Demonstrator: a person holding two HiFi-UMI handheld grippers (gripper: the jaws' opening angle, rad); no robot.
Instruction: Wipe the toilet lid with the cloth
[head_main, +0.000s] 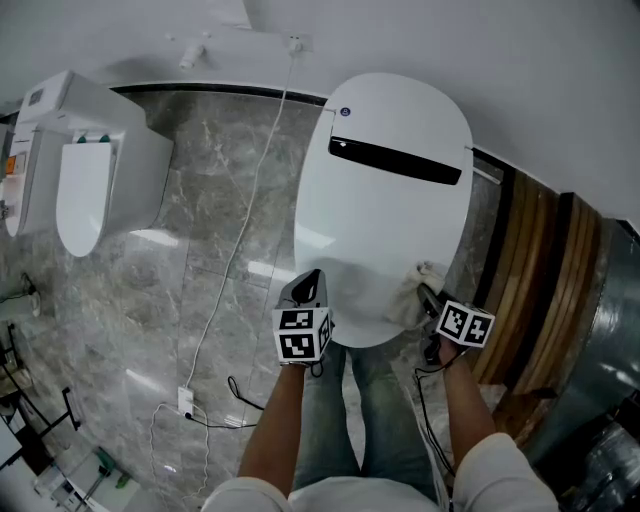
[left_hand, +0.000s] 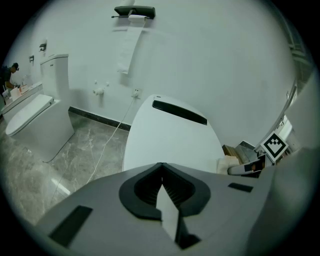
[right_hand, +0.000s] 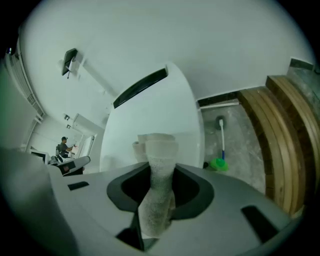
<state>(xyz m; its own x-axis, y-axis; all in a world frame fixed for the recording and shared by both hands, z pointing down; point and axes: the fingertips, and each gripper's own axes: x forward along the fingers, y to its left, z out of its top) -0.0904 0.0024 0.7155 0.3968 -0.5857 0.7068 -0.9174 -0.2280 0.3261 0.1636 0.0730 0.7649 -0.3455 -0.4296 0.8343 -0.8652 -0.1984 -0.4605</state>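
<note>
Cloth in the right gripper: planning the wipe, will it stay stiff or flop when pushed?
Probably floppy: the cloth bunches in soft folds beyond the right gripper. Its nubbly weave likely drags, not slides, on the glossy toilet lid.

Grey marble floor (head_main: 200, 250) meets a plain white wall (head_main: 450, 50); a second toilet (head_main: 85, 165) stands left, a white cable (head_main: 240, 240) trails down, wooden slats (head_main: 545, 280) lie right
</note>
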